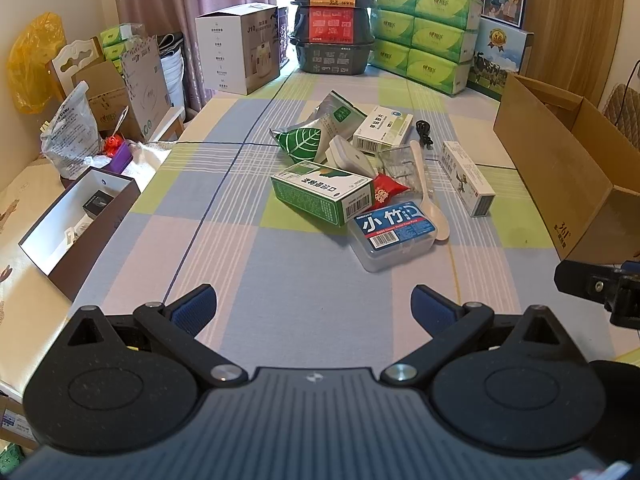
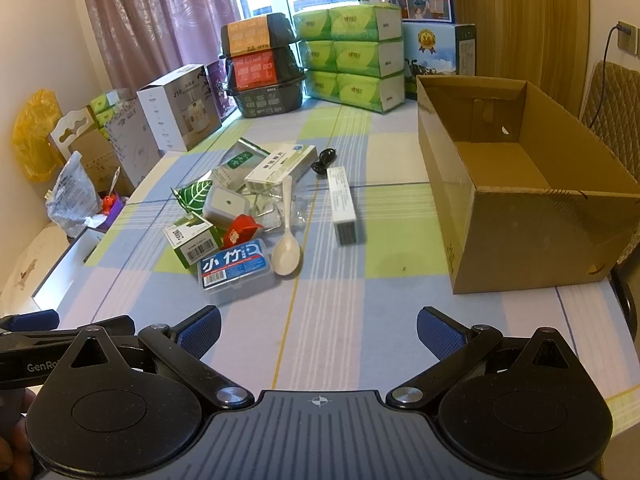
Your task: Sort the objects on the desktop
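Both grippers hang over the near end of a checked tablecloth (image 1: 280,272) in pastel blue, green and lilac. The left gripper (image 1: 314,310) has its blue-padded fingers spread wide with nothing between them, and the right gripper (image 2: 318,330) is spread just as wide and also empty.

The things to sort lie in a loose heap in the middle of the table, ahead of both grippers. Nearest is a clear plastic case (image 1: 394,238) with a blue label bearing large white characters and a barcode. A white plastic spoon (image 2: 287,250) lies just beside it, bowl toward the camera, handle pointing away over a crumpled clear wrapper (image 1: 400,164). To the left of the case, a green and white carton (image 1: 320,192) lies flat with a barcode on its end, and a small red packet (image 1: 386,190) is wedged between carton and case. Behind them sit a grey rounded-corner device (image 2: 226,204), a foil pouch with a green leaf print (image 1: 300,142), a silvery pouch with a green label (image 1: 340,114) and a white medicine box with a green stripe (image 1: 382,130). A small black cable (image 1: 424,130) lies coiled just beyond. A long narrow white box (image 2: 344,212) lies apart to the right.

An open cardboard box (image 2: 520,216) stands on the table's right side, its inside bare.
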Demonstrator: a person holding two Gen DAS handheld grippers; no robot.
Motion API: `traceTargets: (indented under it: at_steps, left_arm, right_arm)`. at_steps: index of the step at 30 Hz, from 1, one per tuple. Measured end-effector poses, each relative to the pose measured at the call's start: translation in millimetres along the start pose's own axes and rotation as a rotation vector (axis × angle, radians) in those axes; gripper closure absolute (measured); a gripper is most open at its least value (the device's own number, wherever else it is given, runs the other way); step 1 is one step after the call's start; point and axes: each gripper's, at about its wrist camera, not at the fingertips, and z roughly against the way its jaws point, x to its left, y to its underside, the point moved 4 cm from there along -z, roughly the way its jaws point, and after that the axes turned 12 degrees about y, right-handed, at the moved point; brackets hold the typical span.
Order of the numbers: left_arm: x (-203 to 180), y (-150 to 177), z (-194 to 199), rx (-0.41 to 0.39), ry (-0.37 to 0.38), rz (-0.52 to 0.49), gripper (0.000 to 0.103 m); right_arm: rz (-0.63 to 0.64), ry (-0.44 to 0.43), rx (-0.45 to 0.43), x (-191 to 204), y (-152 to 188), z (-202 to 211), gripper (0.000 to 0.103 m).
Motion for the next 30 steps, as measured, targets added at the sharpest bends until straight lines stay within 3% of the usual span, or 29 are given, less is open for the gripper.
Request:
traceTargets:
  at_steps: [14, 19, 30]
  left_arm:
    - [5, -2, -2, 0.033, 0.021, 0.035, 0.001]
    - [4, -7, -1, 0.054, 0.002, 0.004, 0.001]
    - [-9, -35, -5, 0.003, 0.049, 0.025, 0.001]
  right_arm:
    - [-0.004, -0.004, -0.006, 3, 1, 2, 0.002]
    - [-0.015, -0.013, -0.004, 2, -2, 5, 0.002]
    - [0.006, -0.056, -0.033, -10, -39, -4, 0.002]
